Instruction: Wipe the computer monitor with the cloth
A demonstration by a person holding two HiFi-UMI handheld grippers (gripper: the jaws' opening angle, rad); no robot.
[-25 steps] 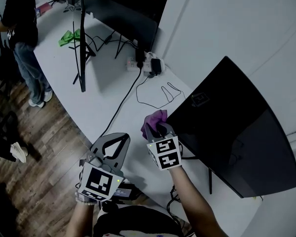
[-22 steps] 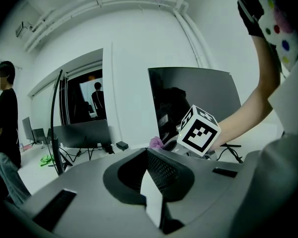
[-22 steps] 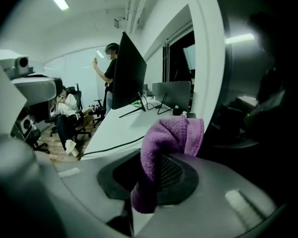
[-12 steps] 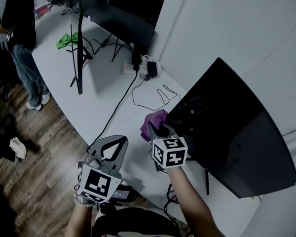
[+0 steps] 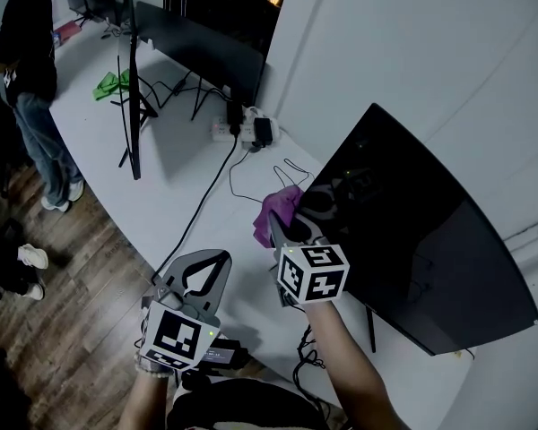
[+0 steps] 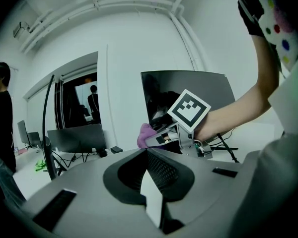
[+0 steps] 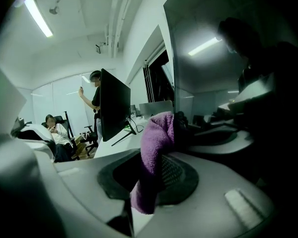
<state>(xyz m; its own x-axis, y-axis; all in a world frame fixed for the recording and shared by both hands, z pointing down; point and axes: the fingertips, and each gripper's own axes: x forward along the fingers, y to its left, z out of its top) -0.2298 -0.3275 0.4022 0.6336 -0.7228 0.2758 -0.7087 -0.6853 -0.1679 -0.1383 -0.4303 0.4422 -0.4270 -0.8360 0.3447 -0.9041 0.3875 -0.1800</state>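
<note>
Head view: the right gripper (image 5: pixel 285 225) is clamped on the purple cloth (image 5: pixel 280 206), which sits at the left edge of the dark monitor (image 5: pixel 421 240), above the white table (image 5: pixel 179 186). Lower and just beside it, the left gripper (image 5: pixel 222 256) has its jaws together, holding nothing

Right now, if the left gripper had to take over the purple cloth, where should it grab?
The loose bunch of the purple cloth sticking out beyond the jaws of the right gripper, probably coming from the open table side: the monitor crowds the other.
</note>
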